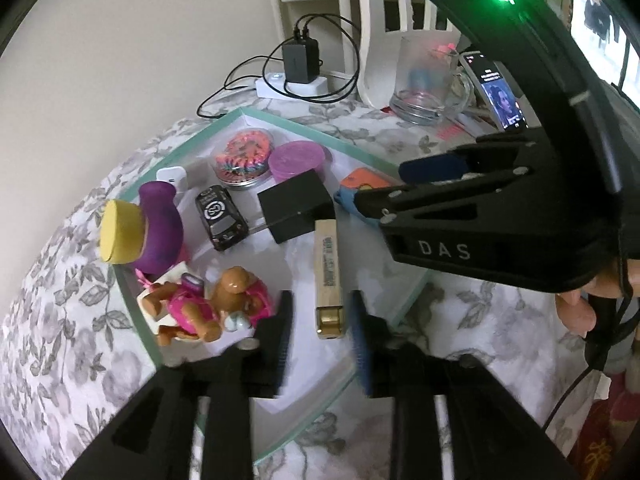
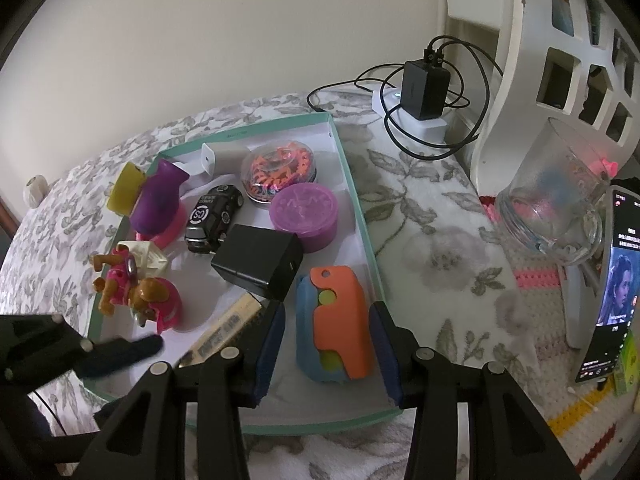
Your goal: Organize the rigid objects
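Reading "DAS" on right gripper

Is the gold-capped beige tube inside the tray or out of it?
Inside. The beige tube lies flat on the tray's white floor, between the left gripper's fingers.

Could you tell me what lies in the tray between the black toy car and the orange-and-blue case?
A black charger block sits between the toy car and the case, clearest in the right wrist view.

Both wrist views look steeply down, close, sharing the tray
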`<action>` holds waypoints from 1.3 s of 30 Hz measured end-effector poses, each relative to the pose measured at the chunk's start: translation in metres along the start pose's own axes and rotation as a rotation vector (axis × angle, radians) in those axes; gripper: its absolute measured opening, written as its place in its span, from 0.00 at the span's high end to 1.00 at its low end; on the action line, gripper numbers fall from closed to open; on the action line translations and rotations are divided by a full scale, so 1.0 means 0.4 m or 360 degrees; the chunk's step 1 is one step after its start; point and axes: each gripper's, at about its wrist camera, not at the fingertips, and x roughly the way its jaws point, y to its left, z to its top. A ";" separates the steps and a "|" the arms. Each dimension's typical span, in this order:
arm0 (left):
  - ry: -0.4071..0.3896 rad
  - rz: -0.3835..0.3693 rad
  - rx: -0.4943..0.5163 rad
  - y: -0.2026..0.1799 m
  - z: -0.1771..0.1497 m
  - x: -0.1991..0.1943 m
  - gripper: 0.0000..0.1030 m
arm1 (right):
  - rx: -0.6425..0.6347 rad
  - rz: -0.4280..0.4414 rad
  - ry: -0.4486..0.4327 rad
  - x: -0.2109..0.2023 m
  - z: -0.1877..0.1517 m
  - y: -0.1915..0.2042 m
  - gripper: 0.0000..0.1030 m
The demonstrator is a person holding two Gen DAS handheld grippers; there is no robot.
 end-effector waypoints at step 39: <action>-0.0088 0.0494 -0.0688 0.227 -0.297 -0.155 0.15 | -0.0208 0.0187 0.0009 -0.078 -0.117 0.220 0.24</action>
